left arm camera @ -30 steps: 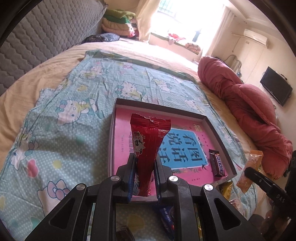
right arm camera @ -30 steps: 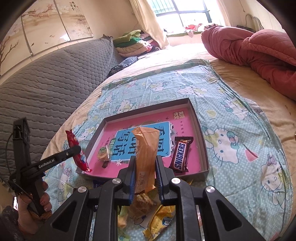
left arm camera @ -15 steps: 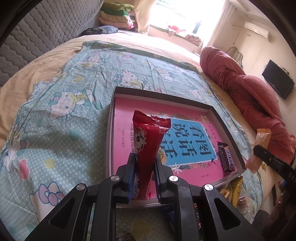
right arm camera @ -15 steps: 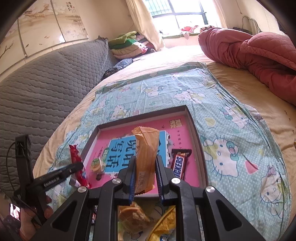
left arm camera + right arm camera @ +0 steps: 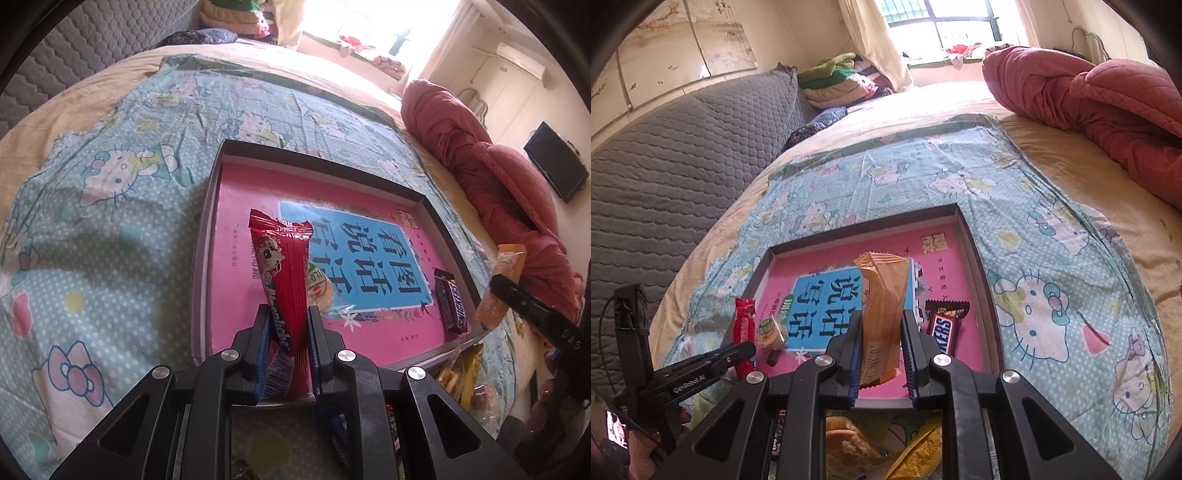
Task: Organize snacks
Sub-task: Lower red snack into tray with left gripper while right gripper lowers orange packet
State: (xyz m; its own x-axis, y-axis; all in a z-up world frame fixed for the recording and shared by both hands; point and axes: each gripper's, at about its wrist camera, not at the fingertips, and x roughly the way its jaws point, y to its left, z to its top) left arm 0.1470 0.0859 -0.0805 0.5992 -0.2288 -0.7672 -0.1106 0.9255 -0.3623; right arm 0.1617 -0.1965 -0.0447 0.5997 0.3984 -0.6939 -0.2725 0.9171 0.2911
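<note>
Left wrist view: left gripper (image 5: 286, 325) clamped on red packet (image 5: 282, 280), right gripper (image 5: 881, 332) clamped on orange packet (image 5: 882, 295), both upright over tray (image 5: 201, 266), probably for dropping inside.

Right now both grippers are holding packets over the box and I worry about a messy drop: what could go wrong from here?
1. The red packet and orange packet stand tall in the left gripper and right gripper, pinched low; released, they may topple.
2. The red one could land on the small green packet.
3. The orange one hangs close to the Snickers bar and may cover it.
</note>
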